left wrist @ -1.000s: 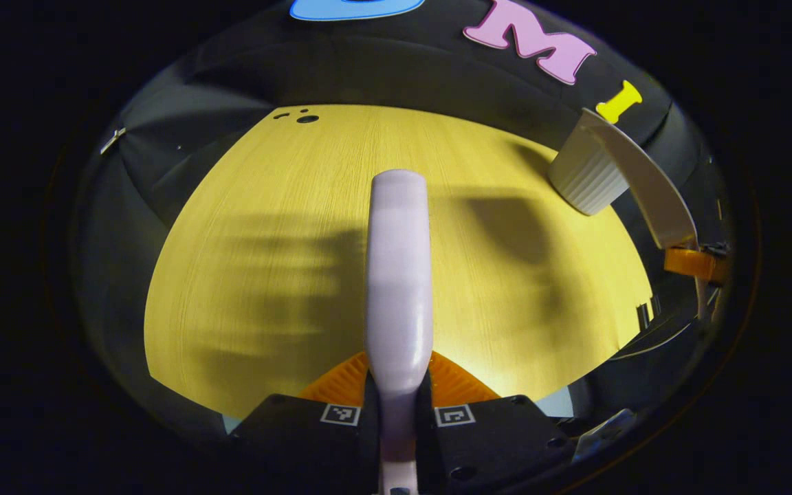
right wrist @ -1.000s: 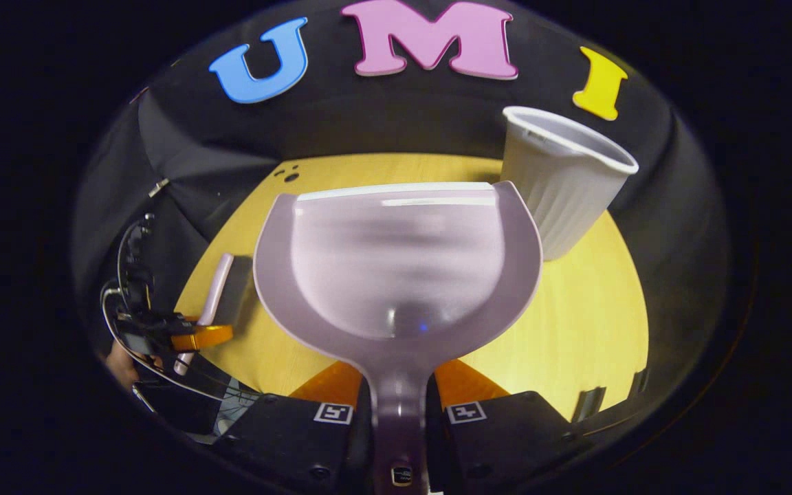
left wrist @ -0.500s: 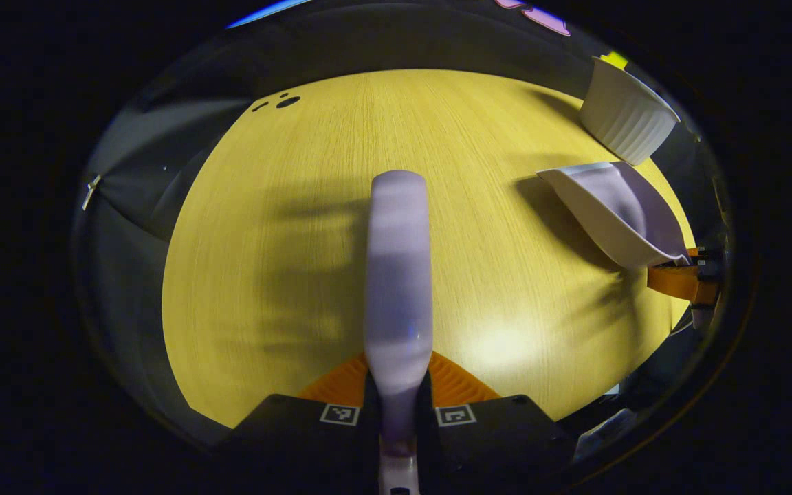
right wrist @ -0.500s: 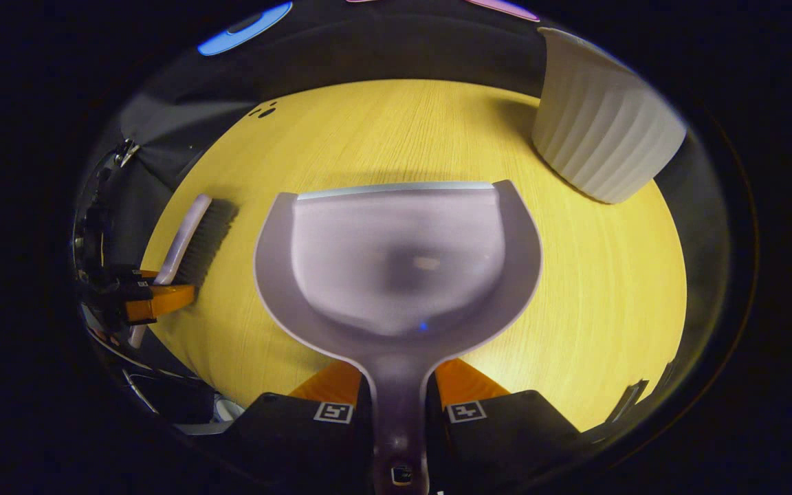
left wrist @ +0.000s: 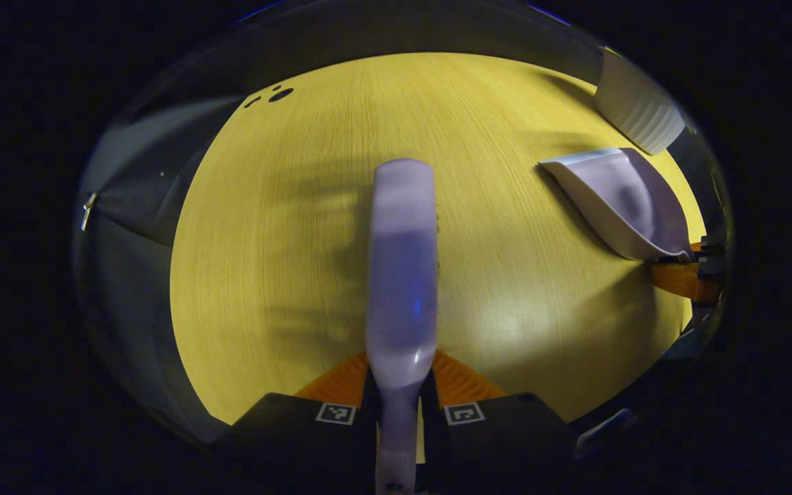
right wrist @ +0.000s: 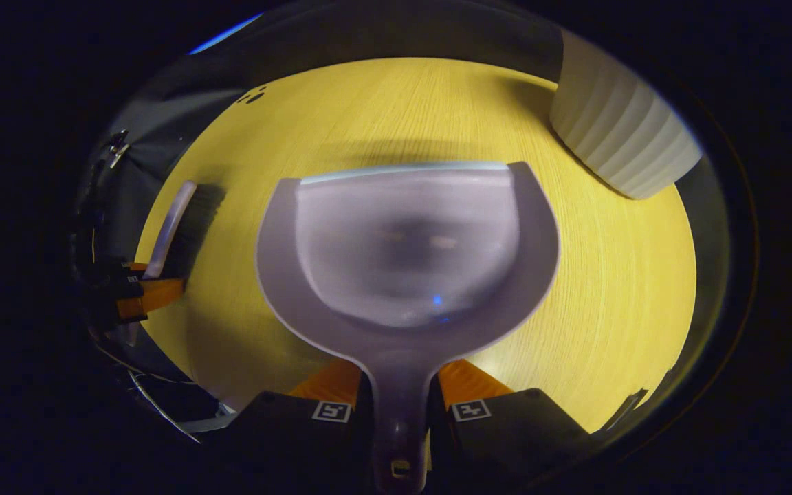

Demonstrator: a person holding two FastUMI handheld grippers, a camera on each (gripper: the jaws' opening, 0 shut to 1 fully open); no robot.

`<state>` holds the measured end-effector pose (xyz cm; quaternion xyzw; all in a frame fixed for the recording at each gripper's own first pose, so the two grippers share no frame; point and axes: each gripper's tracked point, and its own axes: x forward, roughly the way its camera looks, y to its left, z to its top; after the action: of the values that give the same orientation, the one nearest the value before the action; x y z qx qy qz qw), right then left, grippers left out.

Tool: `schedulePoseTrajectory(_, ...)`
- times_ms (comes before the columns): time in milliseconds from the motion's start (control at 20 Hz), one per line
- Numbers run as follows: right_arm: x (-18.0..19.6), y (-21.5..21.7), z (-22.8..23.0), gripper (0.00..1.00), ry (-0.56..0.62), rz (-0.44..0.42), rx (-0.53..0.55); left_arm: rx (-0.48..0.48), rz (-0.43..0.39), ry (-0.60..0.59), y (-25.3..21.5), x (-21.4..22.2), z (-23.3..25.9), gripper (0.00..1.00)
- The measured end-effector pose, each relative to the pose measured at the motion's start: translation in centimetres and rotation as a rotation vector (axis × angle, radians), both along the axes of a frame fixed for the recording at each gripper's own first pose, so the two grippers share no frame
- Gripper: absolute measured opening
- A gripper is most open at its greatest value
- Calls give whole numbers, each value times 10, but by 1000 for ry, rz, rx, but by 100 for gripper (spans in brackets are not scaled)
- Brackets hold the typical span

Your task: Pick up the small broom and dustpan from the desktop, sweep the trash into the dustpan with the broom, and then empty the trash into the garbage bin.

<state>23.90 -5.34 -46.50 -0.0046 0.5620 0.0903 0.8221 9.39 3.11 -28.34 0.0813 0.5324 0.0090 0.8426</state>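
Right gripper view: right gripper (right wrist: pixel 399 405) level, clamped around dustpan (right wrist: pixel 406 254) handle.

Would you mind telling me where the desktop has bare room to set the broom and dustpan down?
The bare wood stretches wide between the broom and the dustpan, and on from the dustpan's front edge toward the desktop's far edge. It is crowded at the far right corner, where the ribbed bin stands.

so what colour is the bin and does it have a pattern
White, with vertical ribs down its side; the bin shows best in the right gripper view.
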Motion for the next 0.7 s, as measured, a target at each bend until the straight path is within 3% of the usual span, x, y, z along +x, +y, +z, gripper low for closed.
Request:
schedulePoseTrajectory(100,0,2,0,45,11,5,20,-8,15,-4,3,-1,0,36)
schedulePoseTrajectory(150,-1,6,4,50,20,-2,37,-35,20,1,1,-3,0,45)
schedulePoseTrajectory(300,3,4,14,100,-7,-40,34,-94,14,-36,-9,-6,11,94)
schedulePoseTrajectory(500,8,-9,62,99,-132,-102,14,-106,29,-200,-7,-18,66,98)
schedulePoseTrajectory(700,0,-17,131,100,-351,-137,16,-161,20,-470,-17,-34,137,98)
